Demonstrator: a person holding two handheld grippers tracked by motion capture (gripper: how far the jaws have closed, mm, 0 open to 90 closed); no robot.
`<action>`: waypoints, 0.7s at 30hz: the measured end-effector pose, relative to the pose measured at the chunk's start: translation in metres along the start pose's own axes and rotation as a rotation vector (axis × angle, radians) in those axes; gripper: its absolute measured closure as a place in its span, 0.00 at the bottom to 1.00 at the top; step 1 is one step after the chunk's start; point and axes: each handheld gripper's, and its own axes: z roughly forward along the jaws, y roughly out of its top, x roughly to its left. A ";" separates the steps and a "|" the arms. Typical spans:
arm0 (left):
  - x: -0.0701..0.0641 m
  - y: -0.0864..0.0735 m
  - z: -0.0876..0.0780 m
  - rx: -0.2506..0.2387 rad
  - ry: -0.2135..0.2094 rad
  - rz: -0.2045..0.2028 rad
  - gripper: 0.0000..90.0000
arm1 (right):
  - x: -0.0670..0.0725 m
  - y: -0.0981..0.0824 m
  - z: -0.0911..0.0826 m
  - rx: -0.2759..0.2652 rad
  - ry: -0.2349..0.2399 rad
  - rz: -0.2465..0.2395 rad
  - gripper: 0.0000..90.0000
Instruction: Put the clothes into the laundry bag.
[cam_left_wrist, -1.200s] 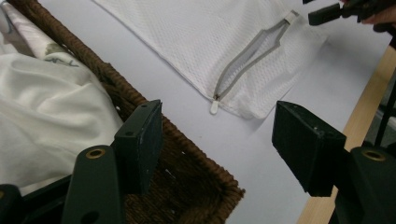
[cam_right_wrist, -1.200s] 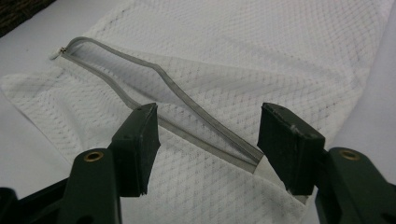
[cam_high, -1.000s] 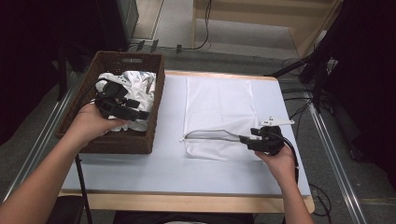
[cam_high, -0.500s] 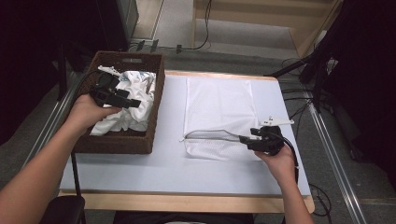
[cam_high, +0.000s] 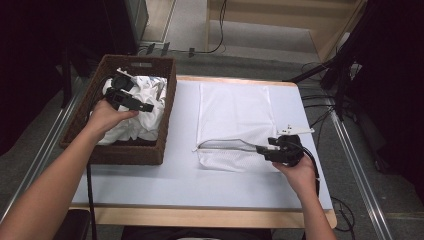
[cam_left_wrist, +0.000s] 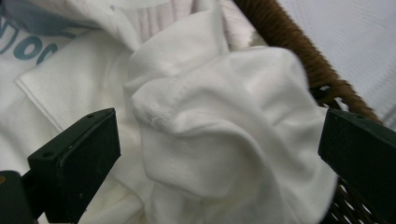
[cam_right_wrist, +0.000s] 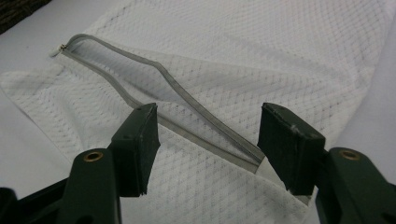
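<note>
Pale bench (cam_high: 175, 180) carries a wicker basket (cam_high: 125, 152) at left. Inside it, white clothes (cam_high: 145, 107) bulge between the left hand-held gripper (cam_left_wrist: 219, 154), its jaws just opened and released. Right hand-held gripper (cam_right_wrist: 208, 144) straddles the mesh bag (cam_high: 235, 112), unclenched.

A basket (cam_high: 77, 131) stands at the left edge of the table (cam_high: 175, 175), with crumpled clothes (cam_high: 145, 117) inside it. A mesh bag (cam_high: 235, 112) lies flat on the table, right of the basket and apart from it, its zipper opening (cam_high: 225, 146) toward the near edge.
</note>
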 end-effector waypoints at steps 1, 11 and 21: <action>0.000 0.000 0.000 0.000 0.000 0.000 0.00 | 0.000 0.000 0.000 0.003 -0.001 -0.001 0.43; 0.048 -0.016 0.020 0.048 0.129 -0.137 0.00 | 0.001 0.000 0.002 0.010 -0.001 -0.012 0.43; 0.067 -0.032 0.045 0.063 0.082 -0.191 0.00 | 0.002 -0.001 0.003 0.018 -0.003 -0.018 0.43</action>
